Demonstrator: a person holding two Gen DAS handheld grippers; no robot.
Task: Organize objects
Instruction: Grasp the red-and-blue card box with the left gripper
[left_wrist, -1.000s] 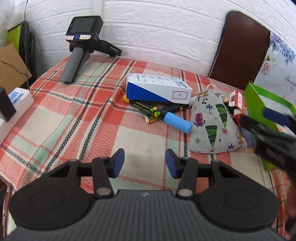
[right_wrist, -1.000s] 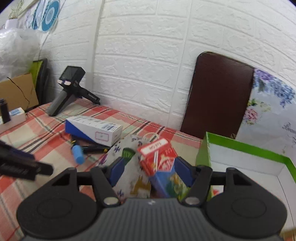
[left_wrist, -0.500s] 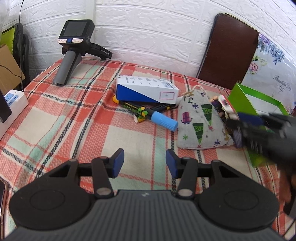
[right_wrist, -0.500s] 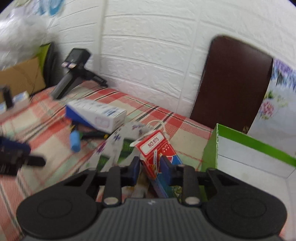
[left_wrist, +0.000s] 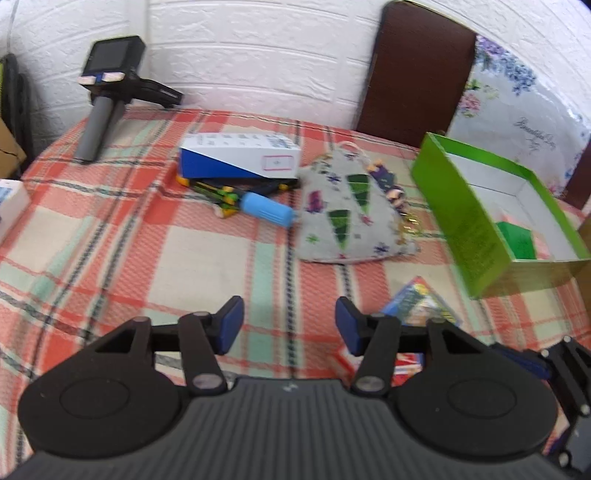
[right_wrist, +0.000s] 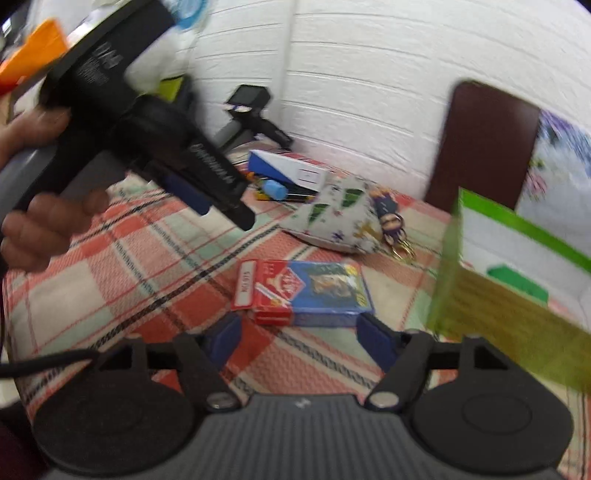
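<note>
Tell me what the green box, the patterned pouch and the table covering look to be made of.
Green box: likely thin cardboard, smooth printed outside, white inside, folded walls. Patterned pouch: soft printed fabric, slumped, drawstring top. Table covering: woven plaid cloth, visible coarse weave.

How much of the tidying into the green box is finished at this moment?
Little. The green box holds only a green item. The right gripper, jaws opening, has the card pack lying flat before it, unheld. The left gripper, opening, is empty. Pouch, white-blue carton and markers remain out.
</note>
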